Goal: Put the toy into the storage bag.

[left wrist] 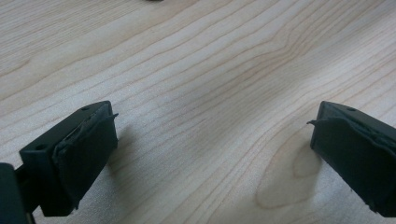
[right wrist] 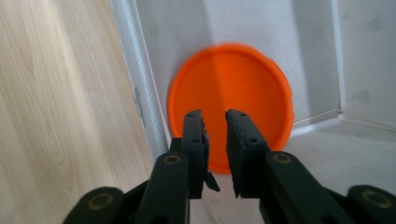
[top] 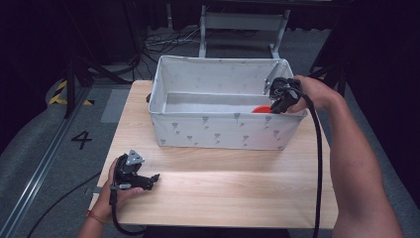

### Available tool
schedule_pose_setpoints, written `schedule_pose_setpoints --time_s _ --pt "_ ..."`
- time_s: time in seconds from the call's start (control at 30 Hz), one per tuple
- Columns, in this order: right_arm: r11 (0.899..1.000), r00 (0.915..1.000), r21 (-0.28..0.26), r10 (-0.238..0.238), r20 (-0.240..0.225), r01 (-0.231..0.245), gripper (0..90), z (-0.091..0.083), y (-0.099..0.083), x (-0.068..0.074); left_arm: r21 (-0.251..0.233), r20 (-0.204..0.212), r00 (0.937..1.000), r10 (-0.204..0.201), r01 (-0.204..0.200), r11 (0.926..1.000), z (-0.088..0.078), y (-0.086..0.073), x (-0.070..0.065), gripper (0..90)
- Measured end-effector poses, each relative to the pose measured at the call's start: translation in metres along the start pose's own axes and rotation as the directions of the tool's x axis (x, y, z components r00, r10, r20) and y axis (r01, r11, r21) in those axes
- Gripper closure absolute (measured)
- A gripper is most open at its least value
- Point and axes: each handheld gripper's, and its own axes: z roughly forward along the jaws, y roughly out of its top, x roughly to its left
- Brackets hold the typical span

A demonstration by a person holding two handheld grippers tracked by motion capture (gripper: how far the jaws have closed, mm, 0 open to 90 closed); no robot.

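So the right hand-held gripper (top: 277,105) is up at the right end of the fabric bin (top: 218,130), poking down over its near rim. In the right gripper view its jaws sit with just a narrow gap between them, and nothing is pinched in that gap. The orange disc (right wrist: 231,100) is behind and below the tips, not between the pads as far as I can see. That disc lies inside the bin, right up against the near wall and close to the right-hand corner. From the high view you only catch a sliver of orange (top: 261,109) peeking out next to the gripper.

The bin itself is light grey with little darker prints on it, and it sits on the far half of the wooden surface (top: 223,183).

The left hand-held gripper (top: 148,179) is way off from all that, at the near left corner of the surface, held low in the person's left hand. Its jaws are spread wide apart with nothing but bare wood grain between them in the left gripper view.
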Motion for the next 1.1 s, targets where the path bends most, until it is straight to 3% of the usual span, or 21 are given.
schedule_pose_setpoints --time_s 0.1,0.17,0.27,0.37,0.43,0.47,0.5,0.53,0.63,0.67,0.7,0.73,0.77,0.8,0.83,0.87,0.9,0.93,1.03,1.1 --pt "0.997 0.9988 -0.074 0.037 0.033 -0.034 69.8 -0.004 -0.003 0.004 0.000 0.000 1.0000 0.000 0.000 1.0000 0.000 0.000 0.000 0.9" --pt "0.989 0.9976 -0.140 0.047 0.050 -0.040 64.6 -0.006 -0.007 0.006 0.000 0.000 1.0000 0.000 0.000 1.0000 0.000 0.000 0.000 0.9" --pt "0.975 0.9910 -0.207 0.104 0.085 -0.084 53.7 -0.010 -0.013 0.010 0.000 0.000 1.0000 0.000 0.000 1.0000 0.000 0.000 0.000 0.9" --pt "0.946 0.9800 -0.297 0.168 0.107 -0.130 44.4 -0.015 -0.021 0.014 0.000 0.000 1.0000 0.000 0.000 1.0000 0.000 0.000 0.000 0.9" --pt "0.919 0.9689 -0.362 0.215 0.122 -0.158 36.0 -0.019 -0.026 0.017 0.000 0.000 1.0000 0.000 0.000 1.0000 0.000 0.000 0.000 0.9" --pt "0.894 0.9630 -0.408 0.247 0.107 -0.184 31.8 -0.022 -0.029 0.020 0.000 0.000 1.0000 0.000 0.000 1.0000 0.000 0.000 0.000 0.9" --pt "0.894 0.9630 -0.408 0.247 0.107 -0.184 31.8 -0.022 -0.029 0.020 0.000 0.000 1.0000 0.000 0.000 1.0000 0.000 0.000 0.000 0.9" --pt "0.877 0.9592 -0.442 0.262 0.107 -0.189 28.5 -0.024 -0.032 0.023 -0.001 -0.001 1.0000 0.000 0.000 1.0000 0.000 0.000 0.000 0.9" --pt "0.839 0.9255 -0.498 0.341 0.165 -0.220 22.5 -0.028 -0.039 0.034 0.000 0.000 1.0000 0.000 0.000 1.0000 0.000 0.000 0.000 0.9" --pt "0.834 0.9197 -0.504 0.353 0.172 -0.226 22.5 -0.029 -0.041 0.036 0.000 0.000 1.0000 0.000 0.000 1.0000 0.000 0.000 0.000 0.9" --pt "0.821 0.9129 -0.522 0.368 0.175 -0.231 22.0 -0.030 -0.043 0.040 0.000 0.000 1.0000 0.000 0.000 1.0000 0.000 0.000 0.000 0.9" --pt "0.821 0.9129 -0.522 0.368 0.175 -0.231 22.0 -0.030 -0.043 0.040 0.000 0.000 1.0000 0.000 0.000 1.0000 0.000 0.000 0.000 0.9" --pt "0.809 0.9091 -0.543 0.376 0.179 -0.228 21.4 -0.032 -0.045 0.044 0.000 0.000 1.0000 0.000 0.000 1.0000 0.000 0.000 0.000 0.9" --pt "0.791 0.8991 -0.563 0.399 0.180 -0.239 21.4 -0.034 -0.047 0.049 0.000 0.000 1.0000 0.000 0.000 1.0000 0.000 0.000 0.000 0.9" --pt "0.768 0.8892 -0.590 0.424 0.173 -0.251 20.5 -0.038 -0.050 0.055 0.000 0.000 1.0000 0.000 0.000 1.0000 0.000 0.000 0.000 0.9" --pt "0.768 0.8892 -0.590 0.424 0.173 -0.251 20.5 -0.038 -0.050 0.055 -0.001 -0.001 1.0000 0.000 0.000 1.0000 0.000 0.000 0.000 0.9" --pt "0.752 0.8849 -0.610 0.433 0.170 -0.251 21.0 -0.040 -0.052 0.060 -0.002 -0.001 1.0000 0.000 0.000 1.0000 0.000 0.000 0.000 0.9" --pt "0.746 0.8778 -0.614 0.447 0.173 -0.259 21.1 -0.042 -0.053 0.064 -0.001 -0.001 1.0000 0.000 0.000 1.0000 0.000 0.000 0.000 0.9" --pt "0.741 0.8593 -0.618 0.471 0.199 -0.263 21.9 -0.044 -0.057 0.075 -0.001 -0.001 1.0000 0.000 0.000 1.0000 0.000 0.000 0.000 0.9" --pt "0.741 0.8641 -0.620 0.464 0.196 -0.257 21.8 -0.044 -0.060 0.082 -0.002 -0.001 1.0000 0.000 0.000 1.0000 0.000 0.000 0.000 0.9"
